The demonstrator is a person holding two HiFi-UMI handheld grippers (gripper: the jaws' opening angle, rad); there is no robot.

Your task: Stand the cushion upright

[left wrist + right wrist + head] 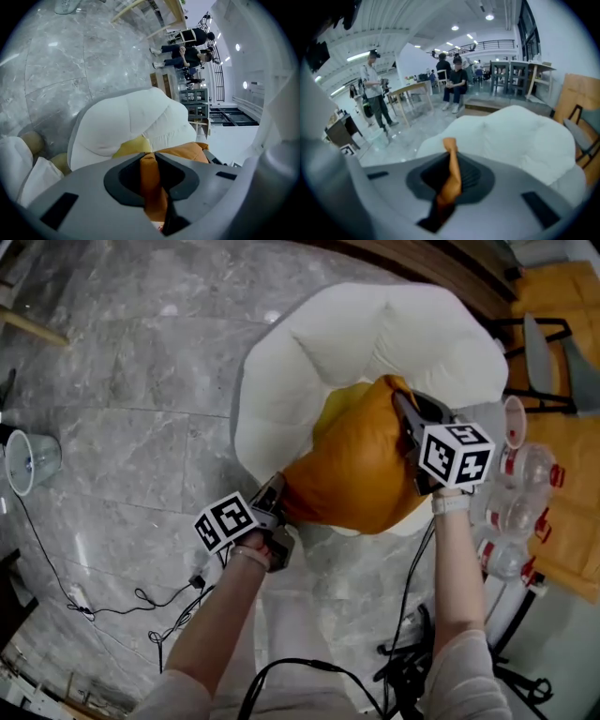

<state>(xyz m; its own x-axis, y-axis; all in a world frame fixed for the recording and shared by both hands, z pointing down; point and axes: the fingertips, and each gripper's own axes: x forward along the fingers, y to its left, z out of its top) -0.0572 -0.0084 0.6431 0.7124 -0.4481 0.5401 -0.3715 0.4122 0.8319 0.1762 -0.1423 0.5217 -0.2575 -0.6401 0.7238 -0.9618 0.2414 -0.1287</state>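
While the left tool [279, 487] and right tool [400, 401] each clamp a fold of the orange cushion [356, 474], it overlaps the white beanbag [375, 334] at frame centre.

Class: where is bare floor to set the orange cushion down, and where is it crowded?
Bare grey floor lies left of the white beanbag, between it and the clear bucket. Crowded: the right side, with plastic bottles and a black-framed chair; cables trail at lower left.
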